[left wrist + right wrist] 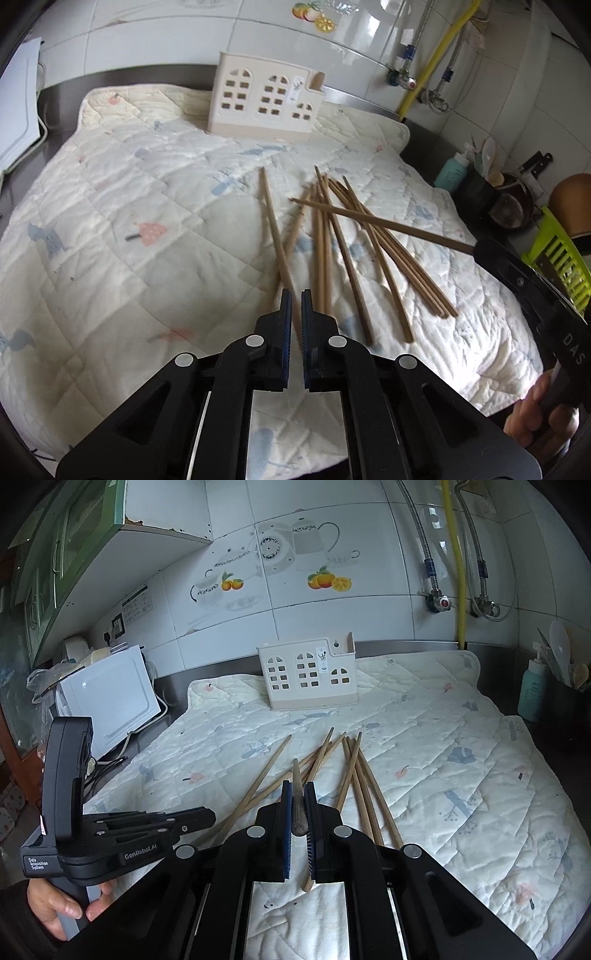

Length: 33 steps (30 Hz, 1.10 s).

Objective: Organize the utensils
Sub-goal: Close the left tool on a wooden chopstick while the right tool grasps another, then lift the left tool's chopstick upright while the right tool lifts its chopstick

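A single chopstick (298, 805) is clamped between the blue pads (286, 827) of the right gripper (297, 794), its thick end seen between the pads and its tip pointing toward the far wall. From the left wrist view the same chopstick is seen held above the pile, reaching leftward across it. The left gripper (296, 302) is held low over the near part of the quilted cloth (110, 221); its jaws are drawn nearly together with only a narrow slit between them, and nothing is gripped. The loose chopsticks (332, 251) are scattered in a fan on the cloth, just beyond the left gripper and slightly to its right. A cream utensil holder (264, 99) with window-shaped cutouts is stood upright at the far edge of the cloth, well apart from the pile, before the tiled wall (332, 590)
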Each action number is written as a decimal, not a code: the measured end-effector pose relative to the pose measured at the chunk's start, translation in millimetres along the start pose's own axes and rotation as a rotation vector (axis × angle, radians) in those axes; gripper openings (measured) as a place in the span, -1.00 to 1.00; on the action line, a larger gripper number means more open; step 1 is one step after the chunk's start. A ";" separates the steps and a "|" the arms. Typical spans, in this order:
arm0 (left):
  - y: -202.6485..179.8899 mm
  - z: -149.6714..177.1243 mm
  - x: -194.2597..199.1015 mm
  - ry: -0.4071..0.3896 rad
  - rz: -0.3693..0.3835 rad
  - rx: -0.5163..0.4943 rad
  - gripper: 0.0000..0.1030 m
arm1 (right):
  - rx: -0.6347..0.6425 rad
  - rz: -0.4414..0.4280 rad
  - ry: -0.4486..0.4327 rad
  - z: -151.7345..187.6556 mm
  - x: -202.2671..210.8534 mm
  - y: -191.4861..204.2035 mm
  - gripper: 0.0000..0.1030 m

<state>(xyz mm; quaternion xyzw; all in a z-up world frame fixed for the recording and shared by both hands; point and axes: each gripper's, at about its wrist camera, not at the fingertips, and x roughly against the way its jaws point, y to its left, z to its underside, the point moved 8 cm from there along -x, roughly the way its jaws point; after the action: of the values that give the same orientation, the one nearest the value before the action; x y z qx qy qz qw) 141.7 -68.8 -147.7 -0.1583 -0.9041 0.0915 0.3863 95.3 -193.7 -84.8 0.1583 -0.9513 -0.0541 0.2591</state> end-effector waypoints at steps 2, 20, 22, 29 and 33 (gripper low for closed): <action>-4.1 5.5 -4.1 0.009 -0.009 -0.014 -0.76 | 0.000 0.000 0.002 1.1 0.5 1.5 -0.87; 8.1 10.2 -33.8 0.051 -0.035 0.068 -0.78 | -0.015 -0.007 0.016 5.3 -4.6 -3.0 -0.87; 7.1 10.1 -33.8 0.045 -0.044 0.049 -0.83 | -0.016 -0.005 0.017 5.4 -4.7 -3.1 -0.87; 0.4 -2.4 -11.0 -0.022 -0.055 -0.039 -0.89 | 0.001 0.008 -0.003 -5.0 1.7 -4.3 -0.87; -4.6 -9.1 3.8 -0.044 -0.037 -0.091 -0.89 | 0.005 0.012 -0.008 -15.4 5.2 -4.9 -0.87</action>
<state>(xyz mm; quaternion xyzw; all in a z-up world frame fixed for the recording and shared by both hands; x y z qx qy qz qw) 144.8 -71.4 -137.6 -0.1569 -0.9185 0.0465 0.3601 100.2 -200.3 -70.0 0.1531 -0.9533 -0.0510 0.2553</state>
